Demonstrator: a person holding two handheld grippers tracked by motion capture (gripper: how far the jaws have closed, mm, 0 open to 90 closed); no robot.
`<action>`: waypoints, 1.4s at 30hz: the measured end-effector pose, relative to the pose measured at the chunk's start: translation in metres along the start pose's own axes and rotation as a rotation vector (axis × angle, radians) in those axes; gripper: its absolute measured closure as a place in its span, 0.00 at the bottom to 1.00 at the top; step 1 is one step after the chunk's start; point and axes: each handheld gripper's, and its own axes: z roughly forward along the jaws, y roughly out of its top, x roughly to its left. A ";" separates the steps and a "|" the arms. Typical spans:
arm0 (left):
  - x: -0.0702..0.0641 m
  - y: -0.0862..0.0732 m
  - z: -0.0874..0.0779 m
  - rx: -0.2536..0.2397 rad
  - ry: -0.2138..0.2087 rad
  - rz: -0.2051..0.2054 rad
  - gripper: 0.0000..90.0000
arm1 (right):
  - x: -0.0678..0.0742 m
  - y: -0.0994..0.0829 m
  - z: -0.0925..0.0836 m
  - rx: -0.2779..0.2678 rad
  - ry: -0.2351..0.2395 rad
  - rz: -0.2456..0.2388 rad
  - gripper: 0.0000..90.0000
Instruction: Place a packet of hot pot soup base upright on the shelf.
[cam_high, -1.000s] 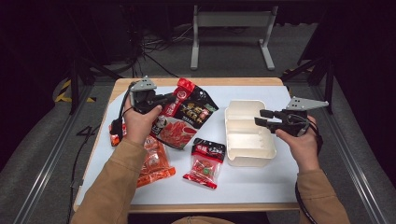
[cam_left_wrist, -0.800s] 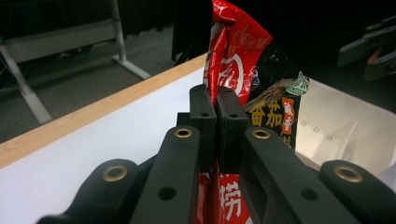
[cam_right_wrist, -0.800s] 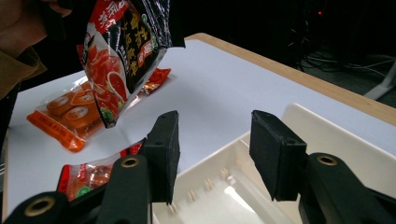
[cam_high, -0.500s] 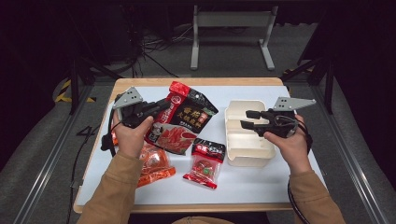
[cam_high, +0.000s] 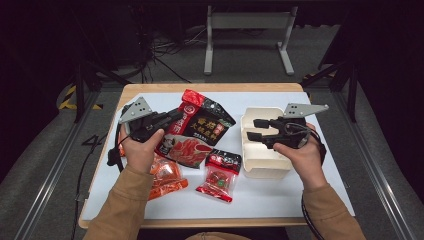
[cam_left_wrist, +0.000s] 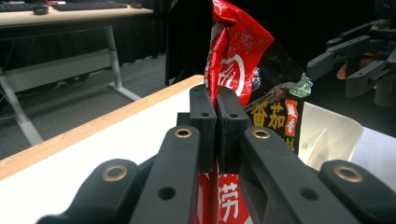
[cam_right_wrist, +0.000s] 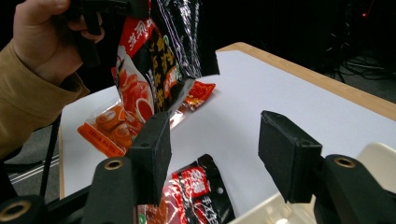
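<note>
A large red and black food pouch (cam_high: 200, 127) hangs lifted off the table, pinched at its edge by my left gripper (cam_high: 176, 117). In the left gripper view the jaws of that gripper (cam_left_wrist: 216, 116) press together on the pouch (cam_left_wrist: 243, 60). My right gripper (cam_high: 255, 129) hovers over the white box (cam_high: 260, 160), pointing left toward the pouch. Its jaws have just been opening and stand apart with nothing between them (cam_right_wrist: 215, 149). The pouch (cam_right_wrist: 159, 51) hangs a short way beyond them.
A small red and black packet (cam_high: 220, 172) lies at the middle front of the white mat. An orange packet (cam_high: 167, 177) lies under my left forearm, and a red packet (cam_right_wrist: 198, 93) lies behind the pouch. The wooden table edge (cam_high: 200, 87) runs along the back.
My left gripper has drawn the pouch leftward and slightly nearer. My right gripper has shifted left over the white box, and its jaws stand wider apart.
</note>
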 end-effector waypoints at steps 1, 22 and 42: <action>-0.001 0.000 0.001 -0.006 -0.002 -0.003 0.97 | 0.000 0.001 0.003 -0.003 0.008 0.003 0.49; -0.014 -0.001 0.008 -0.035 -0.066 -0.013 0.97 | 0.009 0.014 0.047 0.017 0.082 0.024 0.49; -0.016 -0.002 0.011 -0.028 -0.090 -0.018 0.96 | 0.009 0.027 0.043 0.004 0.058 0.016 0.85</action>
